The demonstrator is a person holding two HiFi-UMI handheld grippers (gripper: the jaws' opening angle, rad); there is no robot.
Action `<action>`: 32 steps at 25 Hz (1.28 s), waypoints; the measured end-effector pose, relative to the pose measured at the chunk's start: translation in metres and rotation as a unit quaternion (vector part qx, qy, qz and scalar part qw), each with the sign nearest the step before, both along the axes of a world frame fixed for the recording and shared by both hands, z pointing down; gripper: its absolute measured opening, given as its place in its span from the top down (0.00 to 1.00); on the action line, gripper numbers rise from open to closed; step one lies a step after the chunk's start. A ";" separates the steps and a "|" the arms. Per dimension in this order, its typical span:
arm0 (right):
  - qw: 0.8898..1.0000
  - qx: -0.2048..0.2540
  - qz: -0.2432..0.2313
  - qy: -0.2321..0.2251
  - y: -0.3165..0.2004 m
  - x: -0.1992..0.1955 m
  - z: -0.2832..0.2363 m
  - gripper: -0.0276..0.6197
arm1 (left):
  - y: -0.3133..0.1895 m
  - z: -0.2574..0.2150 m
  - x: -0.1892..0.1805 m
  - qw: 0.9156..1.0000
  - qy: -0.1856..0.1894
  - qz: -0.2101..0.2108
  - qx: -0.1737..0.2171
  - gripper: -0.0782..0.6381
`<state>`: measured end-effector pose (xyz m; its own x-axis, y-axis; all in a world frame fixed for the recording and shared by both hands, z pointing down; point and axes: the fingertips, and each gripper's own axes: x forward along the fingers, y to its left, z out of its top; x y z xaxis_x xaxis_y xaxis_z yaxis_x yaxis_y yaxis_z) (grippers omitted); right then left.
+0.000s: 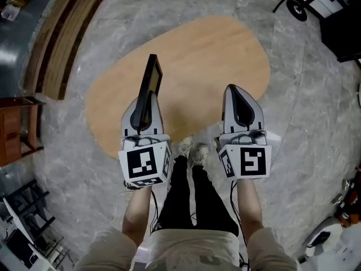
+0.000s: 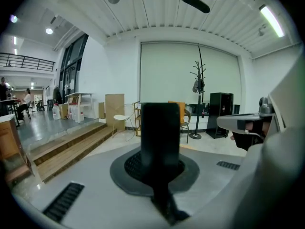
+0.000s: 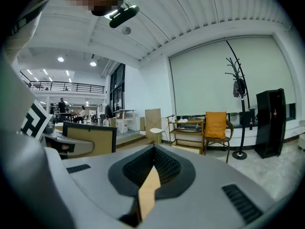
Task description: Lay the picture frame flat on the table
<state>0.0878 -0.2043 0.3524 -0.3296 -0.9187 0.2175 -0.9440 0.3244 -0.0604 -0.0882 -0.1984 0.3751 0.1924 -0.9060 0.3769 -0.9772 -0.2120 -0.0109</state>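
The picture frame (image 1: 153, 75) is dark and seen edge-on, standing upright over the left part of the oval wooden table (image 1: 220, 55). My left gripper (image 1: 146, 99) is shut on the frame's lower end. In the left gripper view the frame (image 2: 160, 128) rises as a black slab between the jaws. In the right gripper view the frame (image 3: 88, 138) shows a tan panel with a black border at the left. My right gripper (image 1: 236, 92) hovers over the table's near edge, to the right of the frame. Its jaws (image 3: 153, 159) stand together with only a thin slit and nothing in it.
Wooden steps (image 1: 62, 44) run along the far left, with a brown cabinet (image 1: 17, 129) nearer. My legs and shoes (image 1: 192, 151) stand at the table's near edge. Ahead are an orange chair (image 3: 216, 125), a coat stand (image 3: 237, 104) and a black cabinet (image 3: 269, 123).
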 end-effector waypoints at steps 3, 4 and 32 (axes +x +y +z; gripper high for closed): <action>1.000 -0.016 -0.002 0.001 0.001 -0.005 0.036 0.95 | 0.005 0.038 -0.001 1.000 0.000 -0.001 -0.017 0.87; 1.000 -0.022 -0.004 0.001 0.002 -0.007 0.047 0.95 | 0.007 0.050 -0.001 1.000 -0.001 -0.002 -0.022 0.87; 0.993 -0.110 -0.030 0.008 0.041 -0.011 0.171 0.95 | 0.039 0.179 0.009 0.994 -0.055 -0.007 -0.099 0.87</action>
